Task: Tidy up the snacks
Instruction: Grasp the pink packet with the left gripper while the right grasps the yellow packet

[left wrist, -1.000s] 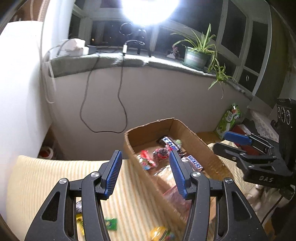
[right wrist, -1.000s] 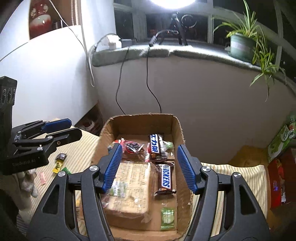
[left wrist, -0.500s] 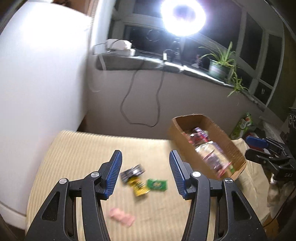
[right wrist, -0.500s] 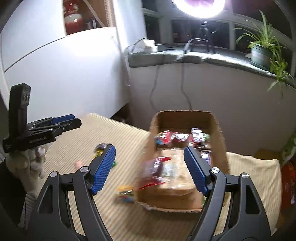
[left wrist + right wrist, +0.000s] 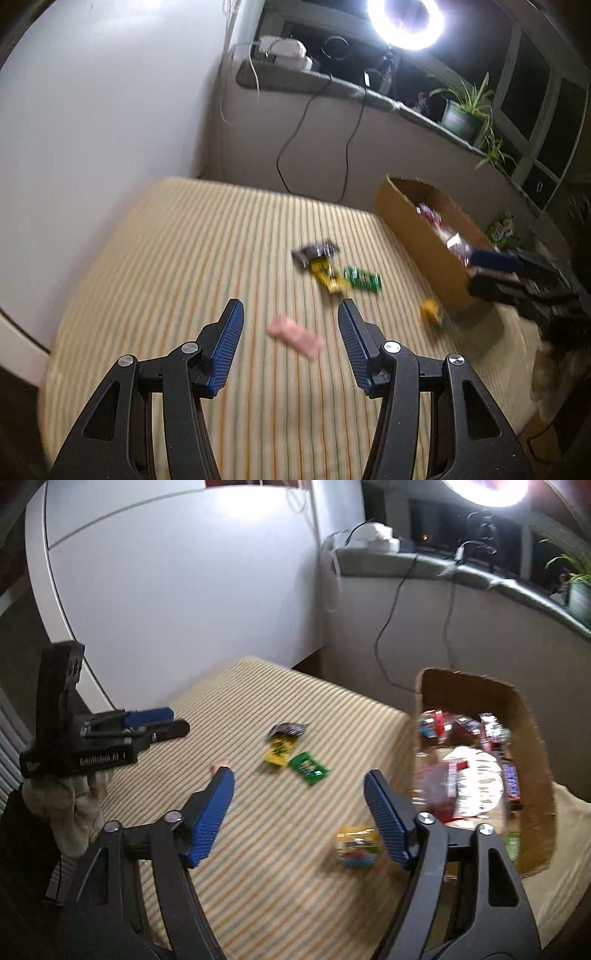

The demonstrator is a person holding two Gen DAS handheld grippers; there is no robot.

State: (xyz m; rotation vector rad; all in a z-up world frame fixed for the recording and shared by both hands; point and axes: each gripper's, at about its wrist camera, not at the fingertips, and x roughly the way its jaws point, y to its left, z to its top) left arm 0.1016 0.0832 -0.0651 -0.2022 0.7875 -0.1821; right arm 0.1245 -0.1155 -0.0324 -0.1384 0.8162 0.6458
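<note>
Both black, blue-padded grippers, left gripper (image 5: 290,334) and right gripper (image 5: 299,805), are held spread above the striped cloth (image 5: 207,258); nothing is gripped.

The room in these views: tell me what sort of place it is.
Most likely a room in a home, perhaps a bedroom. A striped mattress-like surface holds loose snacks beside a cardboard box, a potted plant stands on the windowsill, and a ring light shines by the dark window.

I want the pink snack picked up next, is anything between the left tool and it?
Nothing visible. The pink snack lies alone on the striped cloth, just ahead of the open left tool.
</note>
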